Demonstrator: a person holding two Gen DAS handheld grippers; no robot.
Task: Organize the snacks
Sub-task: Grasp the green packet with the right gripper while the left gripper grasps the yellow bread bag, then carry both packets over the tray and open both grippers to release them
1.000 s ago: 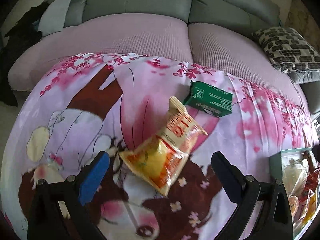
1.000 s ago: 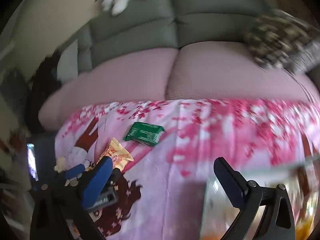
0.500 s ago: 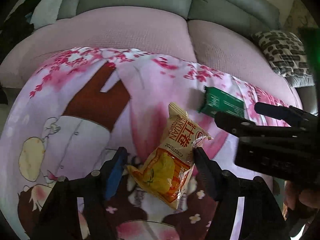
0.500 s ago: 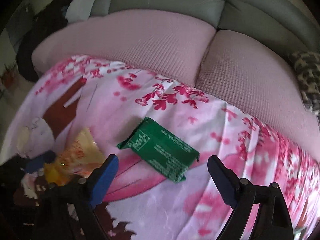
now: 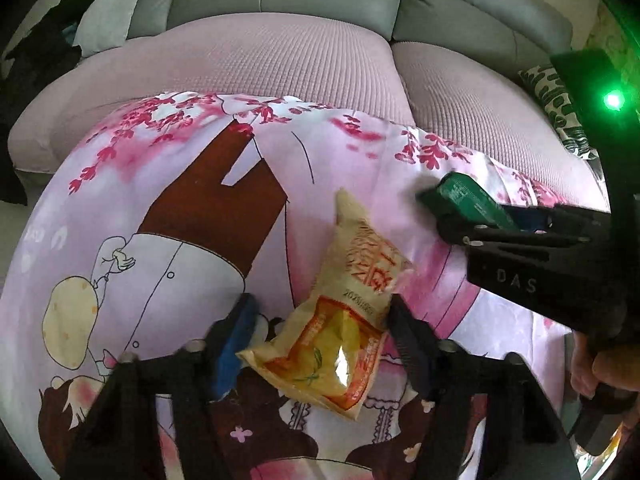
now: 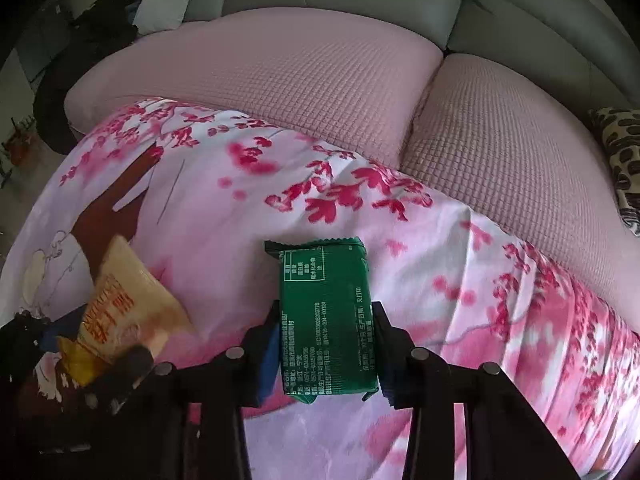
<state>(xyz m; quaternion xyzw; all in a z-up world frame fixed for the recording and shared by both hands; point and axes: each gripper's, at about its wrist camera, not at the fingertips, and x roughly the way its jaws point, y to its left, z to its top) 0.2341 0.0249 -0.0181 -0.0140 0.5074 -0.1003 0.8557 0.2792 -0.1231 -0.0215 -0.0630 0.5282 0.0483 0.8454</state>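
The green pack (image 6: 328, 320) lies flat on the pink cloth (image 6: 440, 264) over the surface, toward its far edge by the sofa (image 6: 280, 64). The yellow bag (image 5: 340, 320) sits nearer the middle of the cloth, well apart from the green pack on its left as the right wrist view shows it.

Both snacks look to be at the pickup step. The right tongs (image 6: 325, 344) have just been closing and now stand narrow around the green pack, one pad tight against each long side, so they appear to grip it. The left tongs (image 5: 320, 344) have also just been closing. They stand about half open astride the yellow bag: the right pad presses the bag's edge and the blue pad touches its lower left corner, so the bag seems pinched, though loosely.

The next move likely calls for lifting both snacks clear of the cloth and carrying them to wherever they are kept; no container shows plainly here. The yellow bag is puffy and slick, so it may slip or turn in the left tongs unless the grip firms up first. The green pack is flat and stiff and should ride steadily. A person's fingers (image 5: 608, 368) show at the right edge of the left wrist view, on the right tool's handle.
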